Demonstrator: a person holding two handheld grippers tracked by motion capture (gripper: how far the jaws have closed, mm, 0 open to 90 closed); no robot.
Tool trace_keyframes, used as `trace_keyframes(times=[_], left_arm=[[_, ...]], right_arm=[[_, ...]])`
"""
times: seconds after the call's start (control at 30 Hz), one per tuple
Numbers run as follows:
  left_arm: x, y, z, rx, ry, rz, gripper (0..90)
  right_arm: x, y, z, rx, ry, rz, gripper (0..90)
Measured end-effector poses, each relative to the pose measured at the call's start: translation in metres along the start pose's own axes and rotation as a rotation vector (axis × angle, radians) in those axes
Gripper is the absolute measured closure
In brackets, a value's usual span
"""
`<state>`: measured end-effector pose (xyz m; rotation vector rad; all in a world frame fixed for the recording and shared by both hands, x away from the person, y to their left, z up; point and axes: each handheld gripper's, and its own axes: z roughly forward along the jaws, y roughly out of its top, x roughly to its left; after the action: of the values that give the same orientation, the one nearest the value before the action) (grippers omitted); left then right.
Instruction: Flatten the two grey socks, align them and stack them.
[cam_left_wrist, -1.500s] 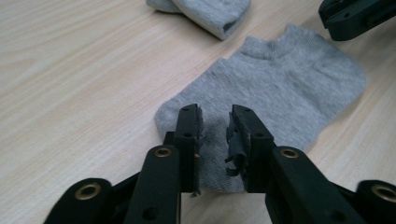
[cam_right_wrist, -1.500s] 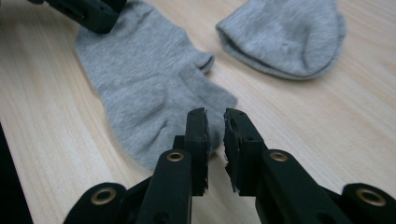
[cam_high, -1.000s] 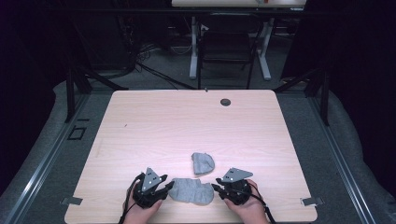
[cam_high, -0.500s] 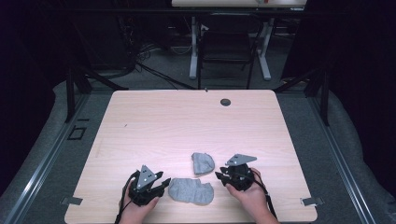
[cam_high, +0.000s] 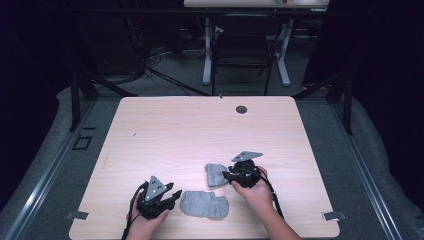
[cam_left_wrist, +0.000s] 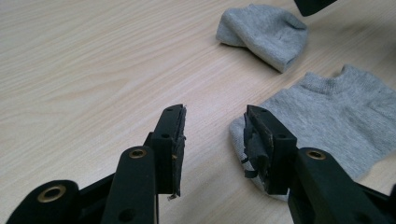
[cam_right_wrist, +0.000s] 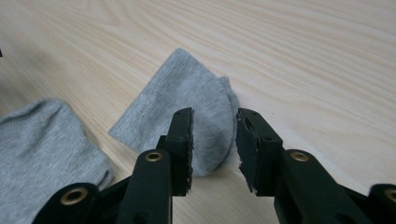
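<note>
left gripper (cam_high: 172, 195): jaws apart, empty, hovered just beside flat grey sock (cam_high: 204, 204) near front edge of wooden table (cam_high: 165, 130) | right gripper (cam_high: 227, 176): jaws apart, nothing between, sat at edge of folded grey sock (cam_high: 215, 174) | socks: lay close together, not quite touching

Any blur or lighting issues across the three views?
High view: table evenly lit, surroundings nearly black, slightly soft. Left gripper view: near sock sharp, soft shadows. Right gripper view: folded sock crisp, tongs slightly soft; no glare.
</note>
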<state>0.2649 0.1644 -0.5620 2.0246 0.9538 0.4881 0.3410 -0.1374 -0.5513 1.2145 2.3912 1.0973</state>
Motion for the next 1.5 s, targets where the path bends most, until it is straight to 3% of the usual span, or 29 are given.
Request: trace_keyframes(times=[0.17, 0.47, 0.6, 0.9, 1.2, 1.5], left_arm=[[0.000, 0.000, 0.001, 0.000, 0.001, 0.001, 58.4], [0.001, 0.000, 0.001, 0.000, 0.000, 0.002, 58.3], [0.001, 0.000, 0.001, -0.001, 0.001, 0.002, 58.2], [0.001, 0.000, 0.002, 0.002, 0.003, 0.004, 58.2], [0.001, 0.000, 0.002, 0.004, 0.002, -0.001, 58.1], [0.002, 0.001, 0.003, -0.001, 0.007, 0.000, 58.0]], right_arm=[[0.005, 0.000, 0.012, 0.022, -0.024, -0.030, 67.5], [0.006, -0.002, 0.019, 0.030, -0.051, -0.027, 83.1], [0.006, -0.002, 0.016, 0.035, -0.060, -0.045, 85.0], [0.010, 0.004, 0.005, 0.012, -0.061, -0.035, 85.3], [0.018, 0.014, -0.002, -0.007, -0.062, -0.077, 85.3], [0.030, 0.030, -0.012, -0.013, -0.037, -0.051, 86.0]])
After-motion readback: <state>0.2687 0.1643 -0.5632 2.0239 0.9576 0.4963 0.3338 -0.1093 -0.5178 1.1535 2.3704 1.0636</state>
